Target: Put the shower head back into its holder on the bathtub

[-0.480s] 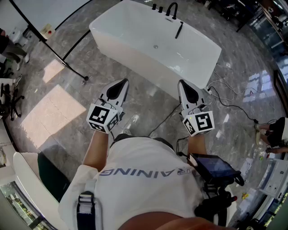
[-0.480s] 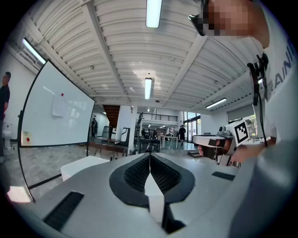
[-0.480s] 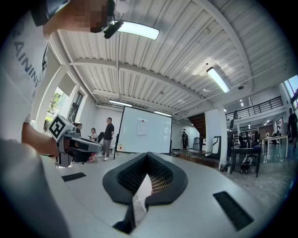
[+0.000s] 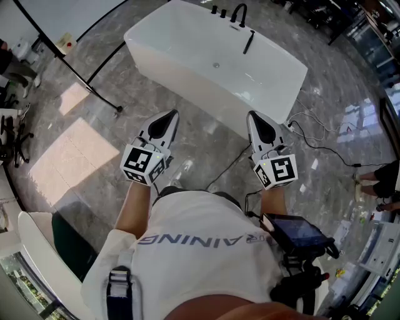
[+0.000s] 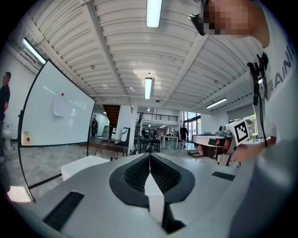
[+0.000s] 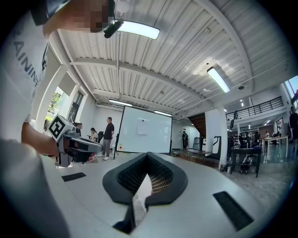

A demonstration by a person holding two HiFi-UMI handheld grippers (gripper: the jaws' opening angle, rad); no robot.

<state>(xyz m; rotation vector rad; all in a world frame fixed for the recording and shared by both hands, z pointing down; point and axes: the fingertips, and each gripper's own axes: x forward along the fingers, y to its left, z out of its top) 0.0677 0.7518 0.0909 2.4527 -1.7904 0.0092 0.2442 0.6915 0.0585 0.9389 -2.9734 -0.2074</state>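
In the head view a white bathtub stands on the marble floor ahead. A black shower head lies on the tub's far rim, next to the black tap fittings. My left gripper and right gripper are held level side by side, short of the tub's near wall. Both are shut with nothing between the jaws. The left gripper view shows its pads closed together, and the right gripper view shows the same. Neither gripper view shows the shower head.
A whiteboard stand's black legs cross the floor at the left. Black cables trail on the floor right of the tub. A white chair is at my lower left. People stand by the whiteboard.
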